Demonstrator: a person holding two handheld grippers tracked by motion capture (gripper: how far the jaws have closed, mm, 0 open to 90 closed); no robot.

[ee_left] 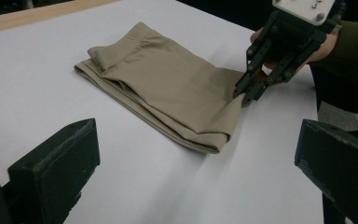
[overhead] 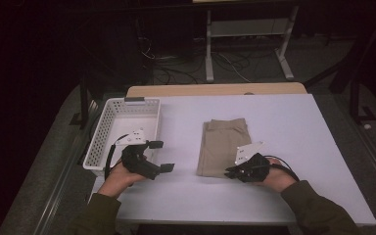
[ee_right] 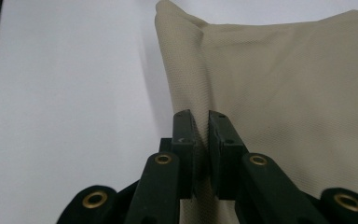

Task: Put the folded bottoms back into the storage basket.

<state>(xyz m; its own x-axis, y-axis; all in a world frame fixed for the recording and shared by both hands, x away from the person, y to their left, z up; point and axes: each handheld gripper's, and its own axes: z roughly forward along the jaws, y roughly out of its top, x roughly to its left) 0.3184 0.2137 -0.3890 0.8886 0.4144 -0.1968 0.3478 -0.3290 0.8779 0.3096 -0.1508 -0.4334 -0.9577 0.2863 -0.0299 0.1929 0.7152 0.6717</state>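
Left claw, held in the person's left hand over the near left part of the white counter: jaws spread wide, nothing between them, pointing toward the folded cloth. Just behind it, at the counter's left edge, a white latticed basket, its visible floor bare. Centre: beige folded cloth, lying flat on the counter in several layers, folded edges stacked along its near side in the left gripper view. Right claw, held in the person's right hand: jaws pressed together on the near right corner of the cloth, a thin pinch of fabric caught between the pads and drawn up slightly from the counter. Beyond the counter's far edge, cables on the floor and a white frame stand.
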